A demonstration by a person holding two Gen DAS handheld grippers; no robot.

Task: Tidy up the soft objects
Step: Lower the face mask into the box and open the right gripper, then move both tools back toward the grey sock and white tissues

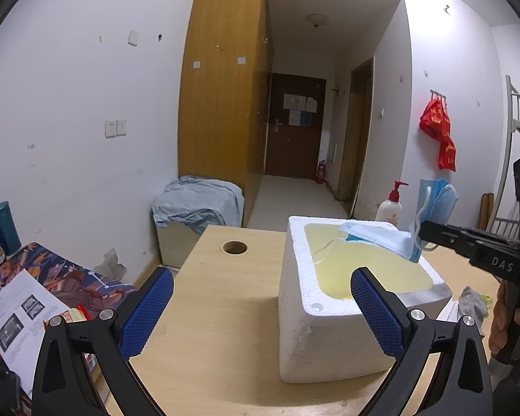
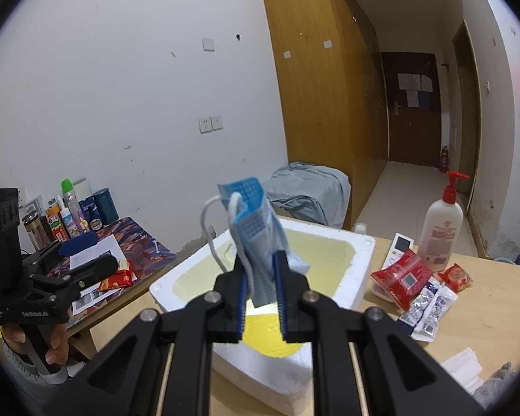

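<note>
Right gripper (image 2: 260,277) pinches a bundle of blue face masks (image 2: 254,228) between its nearly closed pads, holding it above the white foam box (image 2: 360,263) on the wooden table (image 1: 218,312). Left gripper (image 1: 261,306) stands wide open and empty beside the box, where another mask (image 1: 371,234) lies across the rim.

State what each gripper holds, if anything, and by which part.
The right gripper pinches folded blue face masks by their lower edge, above the foam box. The left gripper is open, holding nothing.
</note>
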